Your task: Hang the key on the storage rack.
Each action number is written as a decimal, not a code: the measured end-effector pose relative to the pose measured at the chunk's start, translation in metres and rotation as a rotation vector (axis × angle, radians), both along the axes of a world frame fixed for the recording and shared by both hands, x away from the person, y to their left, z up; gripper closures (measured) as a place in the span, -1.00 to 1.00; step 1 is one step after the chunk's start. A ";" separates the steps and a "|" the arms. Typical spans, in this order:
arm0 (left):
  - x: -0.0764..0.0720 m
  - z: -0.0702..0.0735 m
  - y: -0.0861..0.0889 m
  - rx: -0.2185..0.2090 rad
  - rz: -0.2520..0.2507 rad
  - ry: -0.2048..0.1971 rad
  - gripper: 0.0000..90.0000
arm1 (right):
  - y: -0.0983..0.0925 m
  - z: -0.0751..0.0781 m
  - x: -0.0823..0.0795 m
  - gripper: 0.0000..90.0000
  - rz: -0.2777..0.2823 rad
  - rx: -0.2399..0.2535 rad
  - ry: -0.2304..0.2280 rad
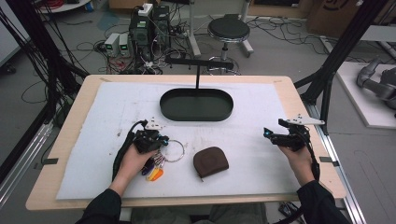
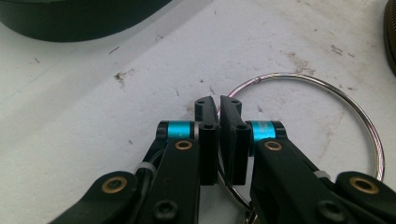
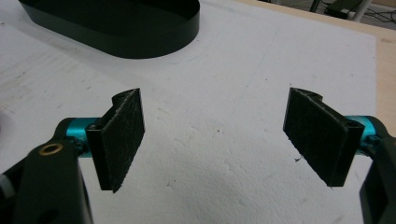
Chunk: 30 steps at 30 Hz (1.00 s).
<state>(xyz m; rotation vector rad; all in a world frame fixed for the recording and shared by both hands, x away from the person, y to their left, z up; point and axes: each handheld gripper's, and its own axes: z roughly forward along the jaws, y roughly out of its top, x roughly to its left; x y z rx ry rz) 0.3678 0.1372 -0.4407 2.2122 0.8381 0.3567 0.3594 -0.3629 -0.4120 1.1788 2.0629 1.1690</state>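
A large metal key ring lies on the white mat, with keys and coloured tags bunched at its near-left side. My left gripper is at the ring's left edge. In the left gripper view its jaws stand pressed together with the ring's wire running between the pads. A brown zipped pouch lies just right of the ring. My right gripper hovers near the table's right side, open, with bare mat between its pads.
A black oval tray sits at the mat's far middle, with a black T-shaped stand behind it. The tray's wall appears ahead-left of the right gripper. The mat covers most of the wooden table.
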 end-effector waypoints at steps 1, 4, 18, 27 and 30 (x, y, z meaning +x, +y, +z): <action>0.000 0.000 0.001 -0.002 0.004 0.003 0.91 | 0.000 0.000 0.000 -0.53 0.001 -0.001 0.000; 0.000 0.002 0.006 -0.031 0.013 0.006 0.91 | -0.001 0.000 0.000 -0.53 0.000 -0.001 -0.004; -0.020 0.033 0.015 -0.190 -0.065 -0.131 0.92 | 0.000 0.000 0.001 -0.53 0.003 -0.001 -0.007; -0.048 0.048 0.000 -0.192 -0.175 -0.214 0.92 | 0.000 0.000 0.001 -0.53 0.005 0.001 -0.009; -0.052 0.050 -0.003 -0.196 -0.199 -0.212 0.92 | 0.000 0.000 0.001 -0.53 0.008 0.000 -0.010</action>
